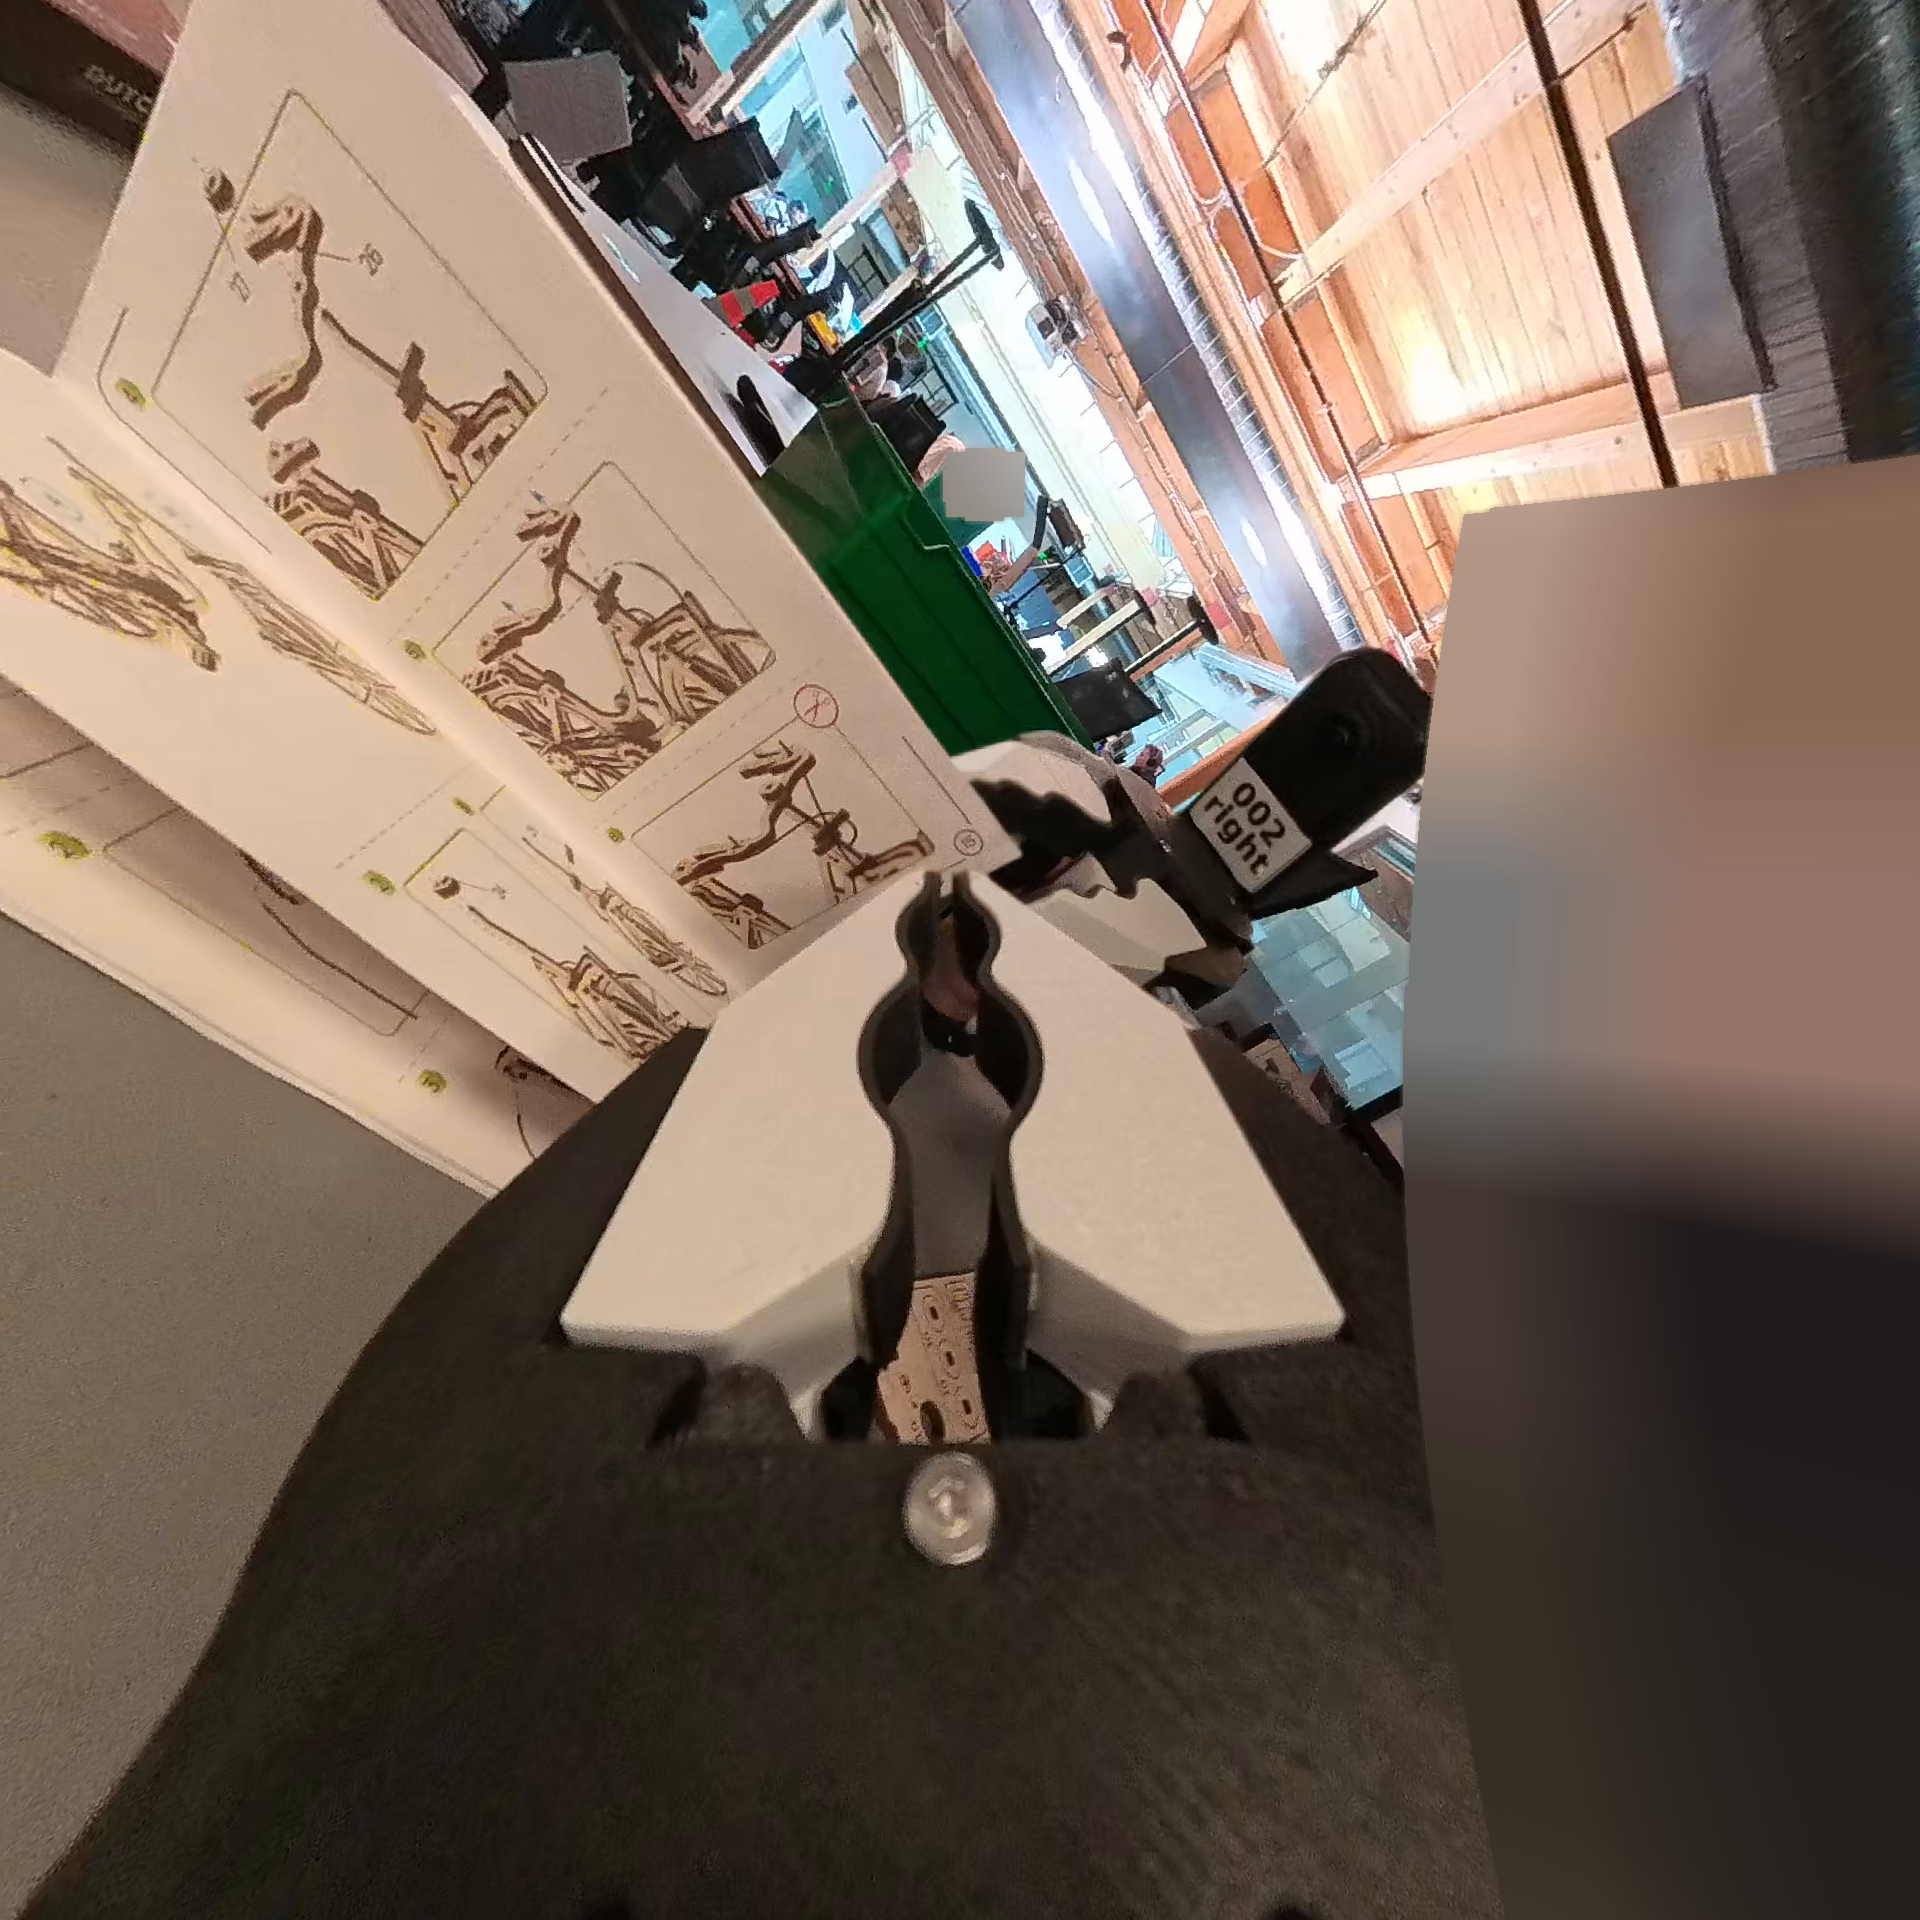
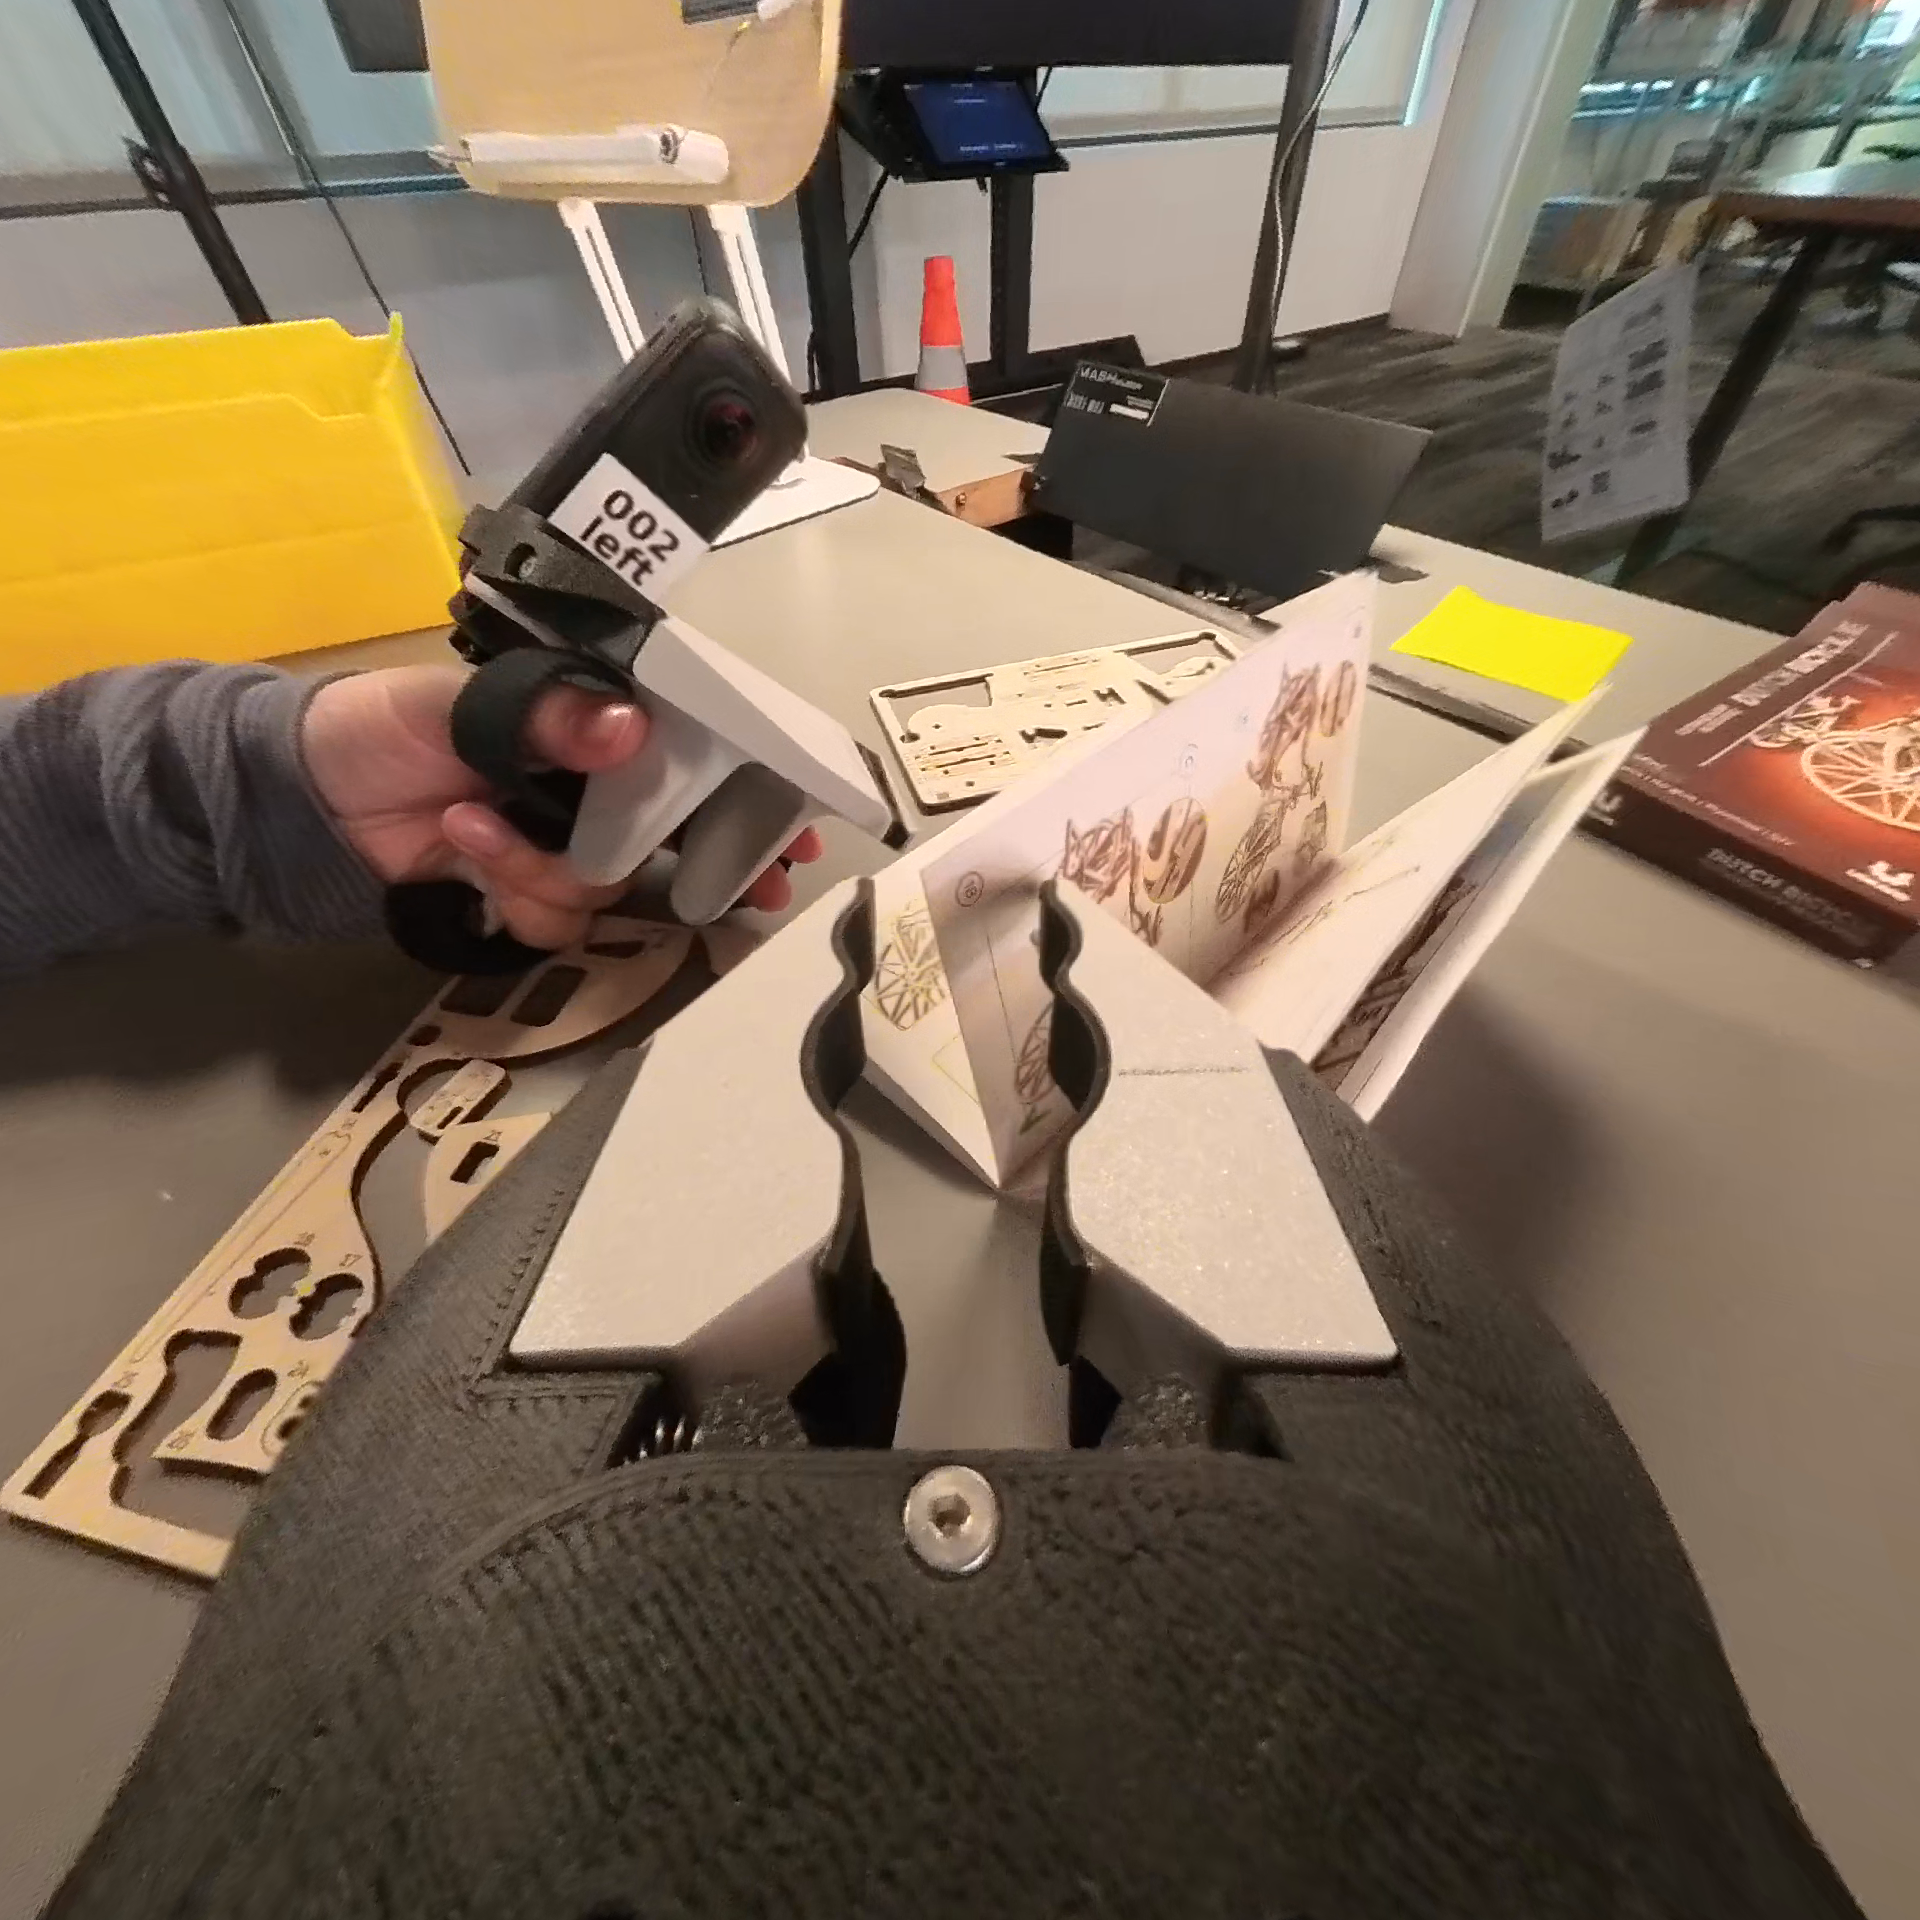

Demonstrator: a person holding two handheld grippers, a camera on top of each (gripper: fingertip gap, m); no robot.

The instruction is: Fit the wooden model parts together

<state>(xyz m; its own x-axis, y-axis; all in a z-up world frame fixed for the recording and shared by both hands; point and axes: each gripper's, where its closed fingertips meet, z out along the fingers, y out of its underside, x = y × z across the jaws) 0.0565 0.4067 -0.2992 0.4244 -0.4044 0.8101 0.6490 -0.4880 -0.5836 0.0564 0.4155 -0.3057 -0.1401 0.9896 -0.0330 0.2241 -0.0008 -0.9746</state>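
Left gripper pinched nearly closed, right gripper spread wide over the instruction booklet.

We see the left jaws almost together; a perforated wooden piece shows in the gap near their base, though we cannot tell whether it is gripped. The right jaws stand apart, holding nothing. A loose hold could let that piece slip. Only the right wrist view shows the cut-out wooden sheet at the table's left edge, a second sheet farther back, and the yellow bin.
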